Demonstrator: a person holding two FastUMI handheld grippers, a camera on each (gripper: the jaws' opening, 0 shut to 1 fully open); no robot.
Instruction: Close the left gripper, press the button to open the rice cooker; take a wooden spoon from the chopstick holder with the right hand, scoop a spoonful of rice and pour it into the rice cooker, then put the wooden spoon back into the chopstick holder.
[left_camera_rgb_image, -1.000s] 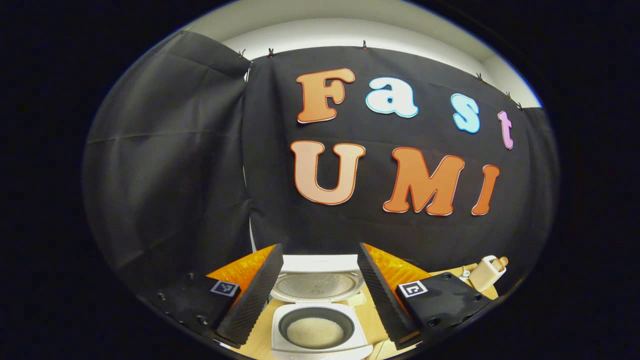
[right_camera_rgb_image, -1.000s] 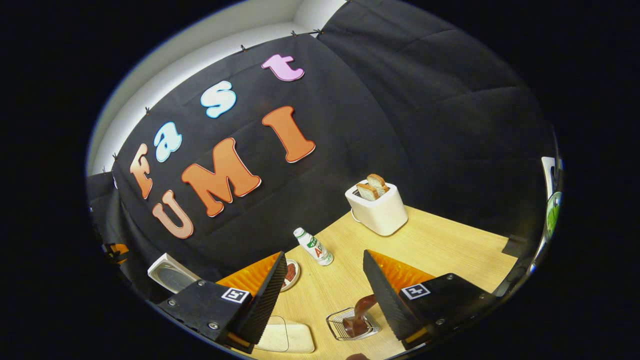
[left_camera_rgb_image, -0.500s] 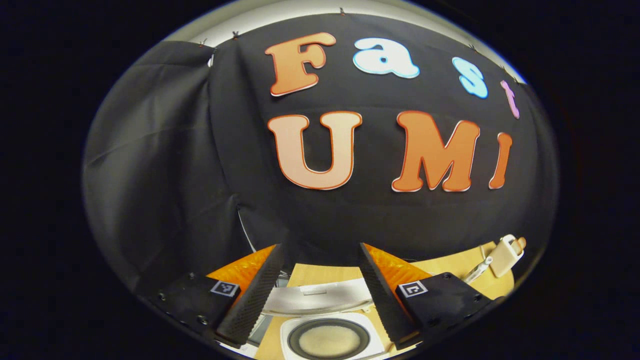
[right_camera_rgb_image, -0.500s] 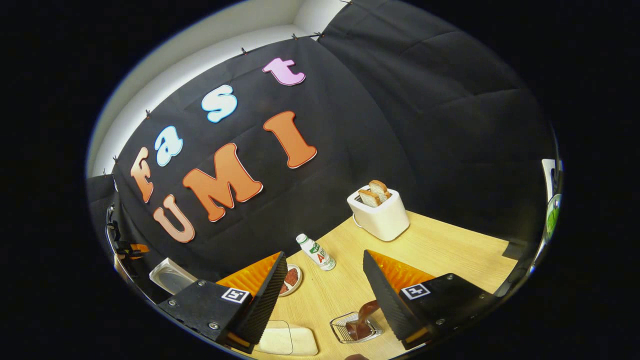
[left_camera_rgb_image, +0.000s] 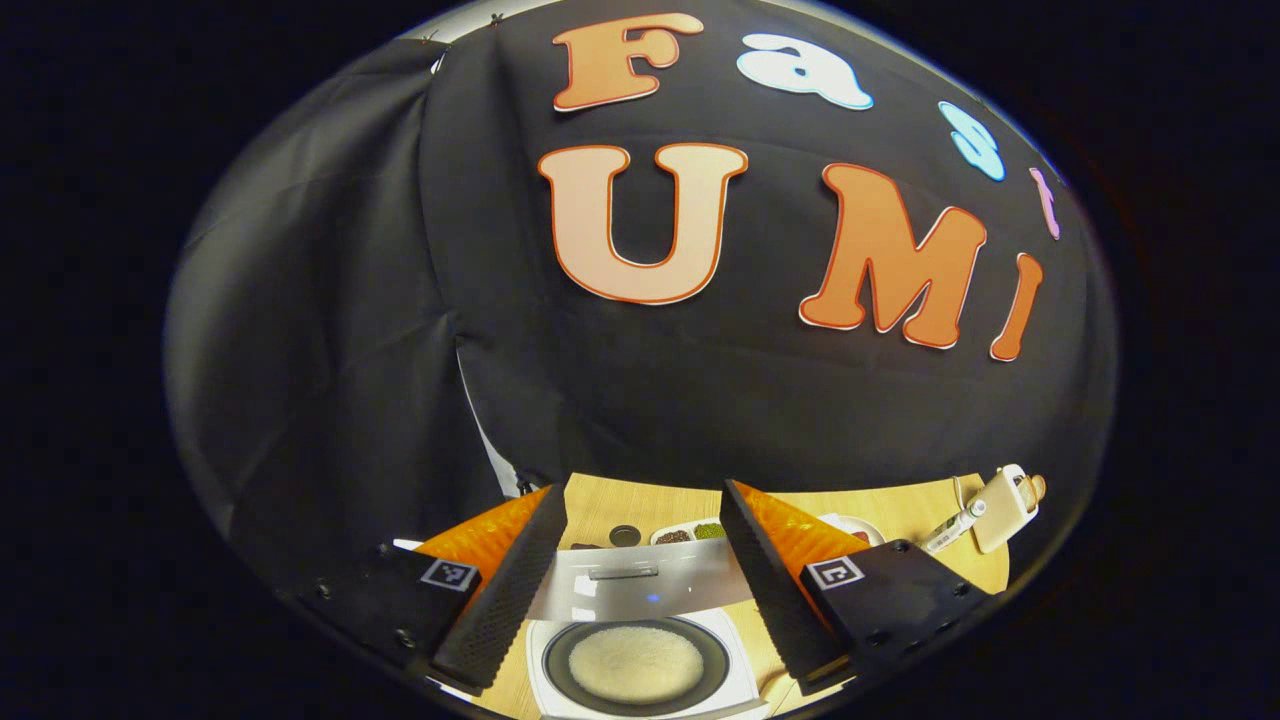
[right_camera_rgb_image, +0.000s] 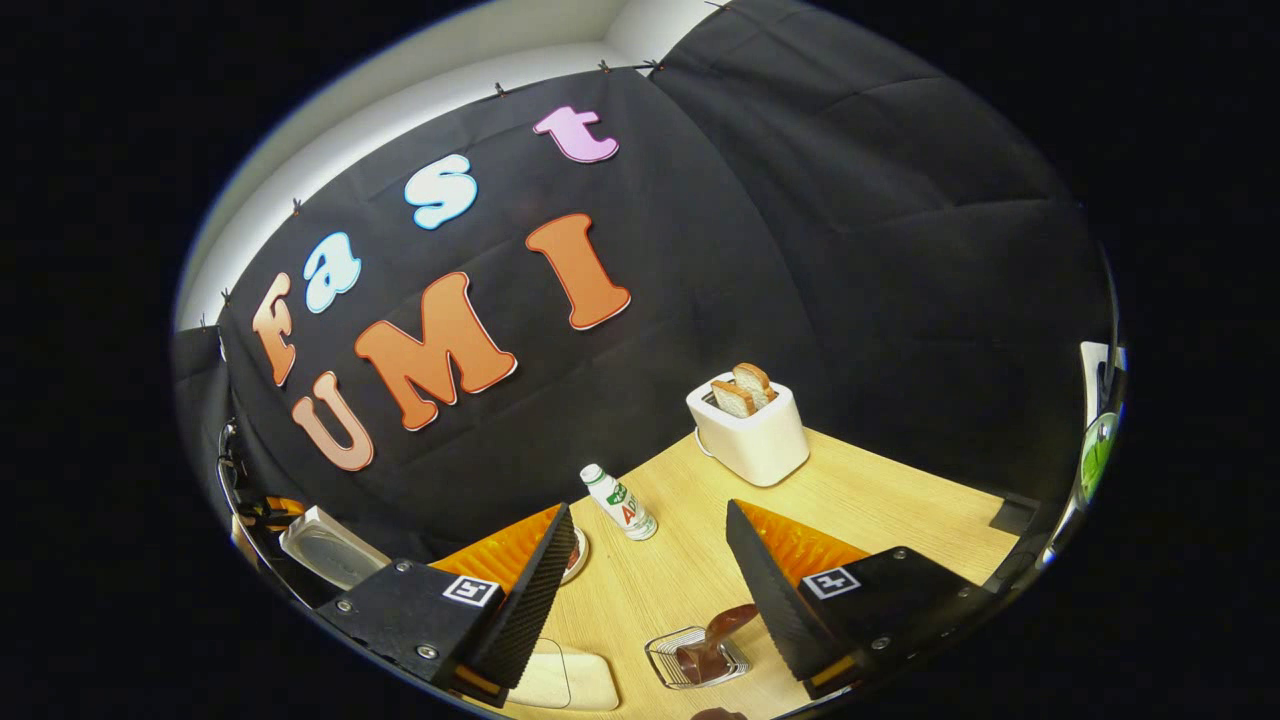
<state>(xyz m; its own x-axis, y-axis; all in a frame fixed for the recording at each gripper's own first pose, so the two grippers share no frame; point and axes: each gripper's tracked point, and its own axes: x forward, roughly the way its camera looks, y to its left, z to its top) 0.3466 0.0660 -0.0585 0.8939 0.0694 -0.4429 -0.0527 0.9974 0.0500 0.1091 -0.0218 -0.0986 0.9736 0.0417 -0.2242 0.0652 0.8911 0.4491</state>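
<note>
Both pairs of jaws are standing wide apart, gripping nothing; in the left gripper view the left gripper (left_camera_rgb_image: 640, 580) is hovering over the rice cooker (left_camera_rgb_image: 640, 665), its ribbed, wedge-shaped fingers (left_camera_rgb_image: 505, 595) framing the open pot; the cooker's white body is rounded-square, its dark round inner pot is holding a pale, grainy bed of rice (left_camera_rgb_image: 635, 662), and its front edge is being cut off at the bottom of the view; behind the pot the raised lid (left_camera_rgb_image: 640, 590) is showing a smooth, glossy face; past it small dishes (left_camera_rgb_image: 690, 533) are sitting on the wood-grain table (left_camera_rgb_image: 620, 500), too small to make out.

In the right gripper view the right gripper (right_camera_rgb_image: 650, 590) is hanging above the same pale table; between its fingers a wire-mesh chopstick holder (right_camera_rgb_image: 695, 658) is lying, with the dark wooden spoon (right_camera_rgb_image: 712, 640) resting in it, bowl end sticking out; to the left a smooth white rounded box (right_camera_rgb_image: 562, 680) is partly hidden by a finger; farther off a small plastic bottle (right_camera_rgb_image: 620, 503) is standing, and beyond it a white toaster (right_camera_rgb_image: 750, 435) is holding two bread slices (right_camera_rgb_image: 742, 388).
</note>
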